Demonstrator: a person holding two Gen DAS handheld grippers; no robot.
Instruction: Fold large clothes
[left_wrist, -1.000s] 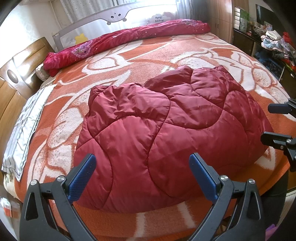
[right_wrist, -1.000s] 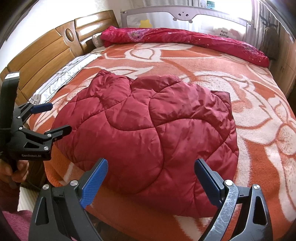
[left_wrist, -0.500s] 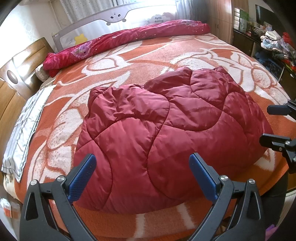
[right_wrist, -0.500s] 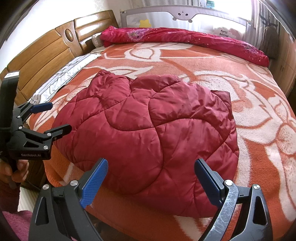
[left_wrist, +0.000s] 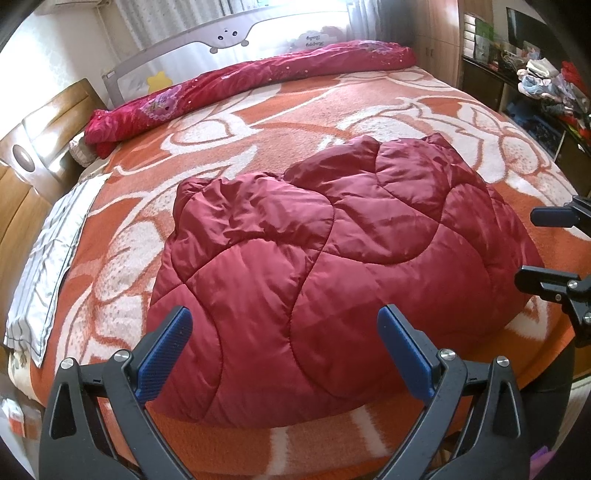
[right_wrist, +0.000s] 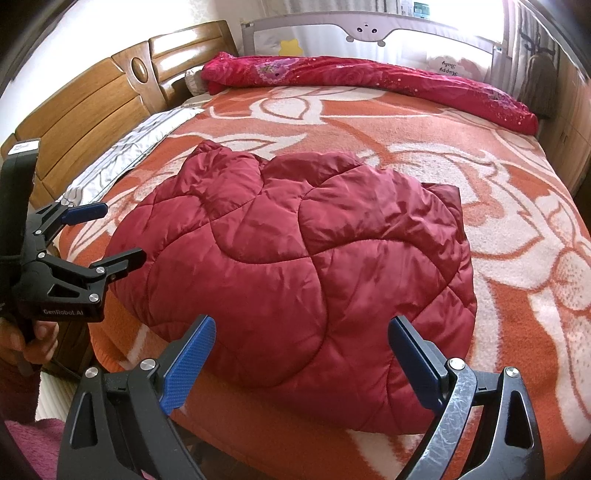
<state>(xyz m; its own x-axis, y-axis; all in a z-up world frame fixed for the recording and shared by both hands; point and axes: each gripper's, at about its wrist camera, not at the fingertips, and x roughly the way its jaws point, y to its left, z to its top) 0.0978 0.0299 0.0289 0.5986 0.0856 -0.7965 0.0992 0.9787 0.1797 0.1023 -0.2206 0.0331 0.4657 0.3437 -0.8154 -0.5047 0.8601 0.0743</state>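
A dark red quilted padded garment lies folded in a puffy bundle near the front edge of the bed; it also shows in the right wrist view. My left gripper is open and empty, held just in front of the bundle's near edge. My right gripper is open and empty, also in front of the bundle. Each gripper shows in the other's view, the right one at the bundle's right side, the left one at its left side, both apart from the fabric.
The bed carries an orange and white floral blanket. A rolled pink-red quilt lies along the far side by a grey bed rail. A wooden headboard is on the left. Shelves with clothes stand at the right.
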